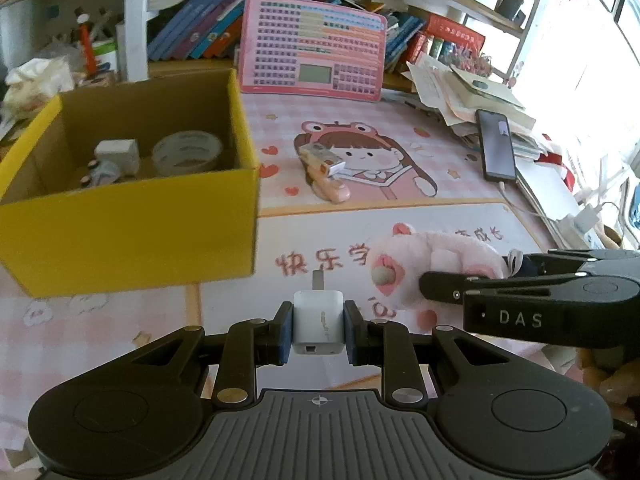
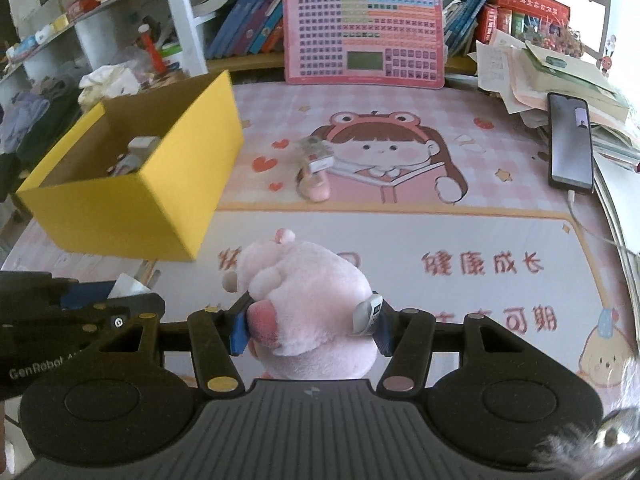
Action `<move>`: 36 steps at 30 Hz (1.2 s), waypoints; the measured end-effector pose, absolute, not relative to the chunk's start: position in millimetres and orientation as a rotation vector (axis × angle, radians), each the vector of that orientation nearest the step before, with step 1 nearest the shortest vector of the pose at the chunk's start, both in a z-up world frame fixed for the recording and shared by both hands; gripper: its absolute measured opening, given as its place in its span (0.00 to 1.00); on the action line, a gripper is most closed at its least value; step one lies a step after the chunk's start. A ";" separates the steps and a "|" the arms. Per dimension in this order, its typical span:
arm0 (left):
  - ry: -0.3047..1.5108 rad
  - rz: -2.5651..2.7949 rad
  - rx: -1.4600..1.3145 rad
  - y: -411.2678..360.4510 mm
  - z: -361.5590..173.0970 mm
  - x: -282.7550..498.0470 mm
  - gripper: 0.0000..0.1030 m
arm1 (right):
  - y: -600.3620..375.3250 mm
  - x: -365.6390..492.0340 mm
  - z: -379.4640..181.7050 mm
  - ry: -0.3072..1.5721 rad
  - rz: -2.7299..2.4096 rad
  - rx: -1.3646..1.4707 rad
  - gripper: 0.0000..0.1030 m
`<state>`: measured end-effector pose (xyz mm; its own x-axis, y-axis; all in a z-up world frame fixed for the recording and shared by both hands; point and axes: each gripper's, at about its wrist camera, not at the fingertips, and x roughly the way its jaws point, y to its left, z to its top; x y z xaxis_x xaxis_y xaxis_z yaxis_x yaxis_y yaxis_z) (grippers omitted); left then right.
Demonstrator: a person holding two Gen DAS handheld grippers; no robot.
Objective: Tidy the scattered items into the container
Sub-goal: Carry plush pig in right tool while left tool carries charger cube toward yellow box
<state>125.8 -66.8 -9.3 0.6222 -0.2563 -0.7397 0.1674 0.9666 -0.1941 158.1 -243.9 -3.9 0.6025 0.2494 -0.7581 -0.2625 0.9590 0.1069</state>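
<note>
The yellow box [image 1: 132,216] at the upper left holds tape and 2 small things. The left gripper [image 1: 318,326] pinches a white charger [image 1: 319,320]. The right gripper [image 2: 310,330] squeezes a pink plush toy [image 2: 308,288]. A small pink toy [image 1: 326,176] waits on the mat [image 1: 440,208].

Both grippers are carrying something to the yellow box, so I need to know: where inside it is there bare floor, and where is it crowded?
In the yellow box, bare cardboard shows along the near wall and the right corner in front of the tape roll. The back is crowded: a white block and small bits at left, the roll beside them. The charger fits in front easily; the plush pig may rest on top.
</note>
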 end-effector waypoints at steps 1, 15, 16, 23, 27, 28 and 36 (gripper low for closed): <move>0.866 -0.244 -0.113 -63.2 -9.4 122.8 0.23 | -239.8 153.3 -3.8 0.876 0.297 -0.019 0.53; 0.864 -0.229 -0.141 -11.4 -9.2 74.7 0.23 | -185.3 102.1 -2.4 0.872 0.329 -0.052 0.53; 0.864 -0.225 -0.143 -7.3 -9.5 71.1 0.23 | -181.5 99.6 -2.5 0.872 0.333 -0.054 0.53; 0.855 -0.204 -0.163 19.6 -10.2 52.2 0.23 | -153.1 81.7 -1.9 0.873 0.366 -0.076 0.53; 0.846 -0.187 -0.178 35.1 -10.6 43.5 0.23 | -136.3 73.4 -0.9 0.870 0.395 -0.100 0.53; 0.844 -0.181 -0.183 39.2 -10.8 41.5 0.23 | -132.2 71.6 -0.7 0.869 0.403 -0.108 0.53; 0.831 -0.141 -0.227 67.0 -13.4 27.7 0.23 | -101.0 61.2 -0.6 0.871 0.475 -0.169 0.53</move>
<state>27.7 67.0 -13.4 0.6671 -0.2121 -0.7141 0.0349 0.9665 -0.2545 61.2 -101.0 -0.6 0.5482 0.3313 -0.7679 -0.4667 0.8831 0.0479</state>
